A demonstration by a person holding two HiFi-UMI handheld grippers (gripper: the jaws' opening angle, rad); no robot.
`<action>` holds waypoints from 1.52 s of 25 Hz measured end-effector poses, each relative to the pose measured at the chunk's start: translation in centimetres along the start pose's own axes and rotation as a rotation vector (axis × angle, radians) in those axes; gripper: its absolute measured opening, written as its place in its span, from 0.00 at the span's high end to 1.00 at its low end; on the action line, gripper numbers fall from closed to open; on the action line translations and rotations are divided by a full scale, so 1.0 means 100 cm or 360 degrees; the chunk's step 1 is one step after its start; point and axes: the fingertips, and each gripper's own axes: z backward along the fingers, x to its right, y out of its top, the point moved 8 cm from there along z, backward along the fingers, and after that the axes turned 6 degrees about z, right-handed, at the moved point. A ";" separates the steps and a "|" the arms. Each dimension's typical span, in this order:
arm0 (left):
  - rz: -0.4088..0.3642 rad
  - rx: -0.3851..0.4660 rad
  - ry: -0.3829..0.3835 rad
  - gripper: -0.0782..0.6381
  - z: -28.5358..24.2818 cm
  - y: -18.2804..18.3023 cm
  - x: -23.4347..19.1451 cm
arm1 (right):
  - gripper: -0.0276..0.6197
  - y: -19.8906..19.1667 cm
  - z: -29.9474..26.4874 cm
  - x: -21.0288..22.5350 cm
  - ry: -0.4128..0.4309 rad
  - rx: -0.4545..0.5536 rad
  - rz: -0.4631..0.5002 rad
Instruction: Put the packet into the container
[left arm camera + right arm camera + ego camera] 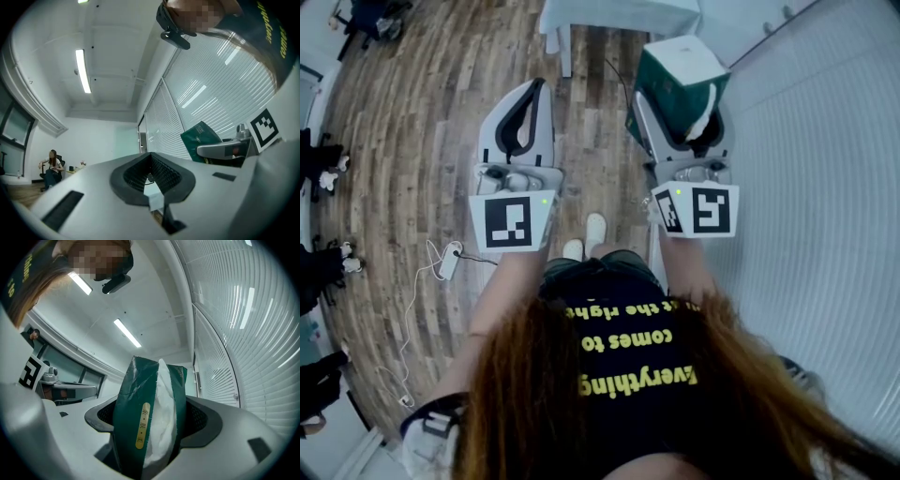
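Note:
A dark green packet (680,75) with white tissue showing at its side is clamped between the jaws of my right gripper (682,117), held up in front of the person. In the right gripper view the packet (136,413) fills the space between the jaws of that gripper (154,423) and points toward the ceiling. My left gripper (534,89) is held beside it at the same height, its jaws together and empty. The left gripper view shows the black pads (140,176) with nothing in them, and the packet (201,140) off to the right. No container is in view.
Below is a wooden floor (441,112), with a white table (619,14) ahead. A wall of white blinds (825,187) runs along the right. A power strip with a cable (448,260) lies on the floor at left. A seated person (52,166) is far off.

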 end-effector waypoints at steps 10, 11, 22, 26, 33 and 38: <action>-0.0041 -0.0002 0.0040 0.89 -0.058 -0.025 0.014 | 0.37 -0.035 -0.035 0.048 0.0060 0.0017 -0.0037; -0.0043 0.0002 0.0041 0.89 -0.061 -0.024 0.014 | 0.37 -0.035 -0.039 0.050 0.0066 0.0020 -0.0032; -0.0065 -0.0002 0.0082 0.89 -0.099 -0.022 0.017 | 0.37 -0.035 -0.071 0.078 0.0127 0.0049 -0.0047; -0.0075 0.0009 0.0085 0.89 -0.106 -0.020 0.017 | 0.37 -0.036 -0.076 0.084 0.0128 0.0048 -0.0051; -0.0088 0.0021 0.0053 0.89 -0.113 -0.016 0.019 | 0.37 -0.034 -0.076 0.088 0.0105 0.0058 -0.0054; -0.0100 0.0012 0.0044 0.89 -0.114 -0.013 0.019 | 0.37 -0.033 -0.076 0.090 0.0085 0.0061 -0.0067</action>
